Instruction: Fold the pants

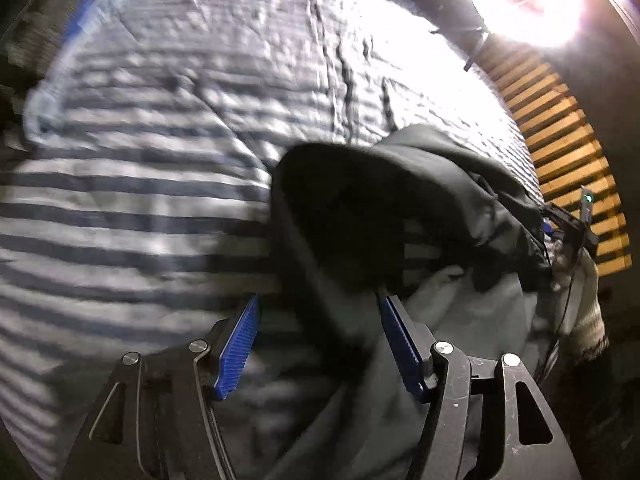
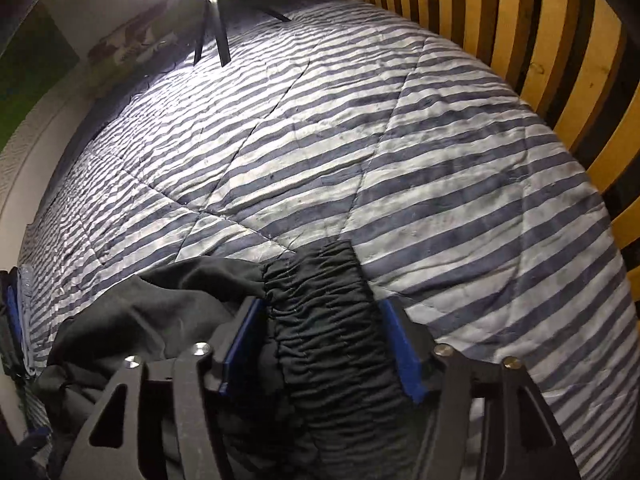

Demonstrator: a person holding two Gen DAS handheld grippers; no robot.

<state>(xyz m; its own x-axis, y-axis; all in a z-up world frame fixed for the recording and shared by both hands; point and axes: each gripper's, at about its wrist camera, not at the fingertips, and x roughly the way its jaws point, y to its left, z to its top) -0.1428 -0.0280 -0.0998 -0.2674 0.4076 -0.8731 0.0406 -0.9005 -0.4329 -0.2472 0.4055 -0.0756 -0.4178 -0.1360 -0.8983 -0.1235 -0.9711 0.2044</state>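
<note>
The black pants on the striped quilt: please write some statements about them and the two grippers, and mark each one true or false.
1. The black pants lie on a striped quilt. True.
2. The elastic waistband lies between the right gripper pads. True.
3. The left gripper is fully shut. False: its jaws stand apart.
4. The pads are red. False: they are blue.
5. A wooden slat wall stands beside the quilt. True.

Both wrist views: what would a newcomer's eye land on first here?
The black pants, their gathered waistband lying between the open blue pads of the right tool. Beneath them a blue-and-white striped quilt fills both views. A glaring lamp sits top right in the left view.
</note>
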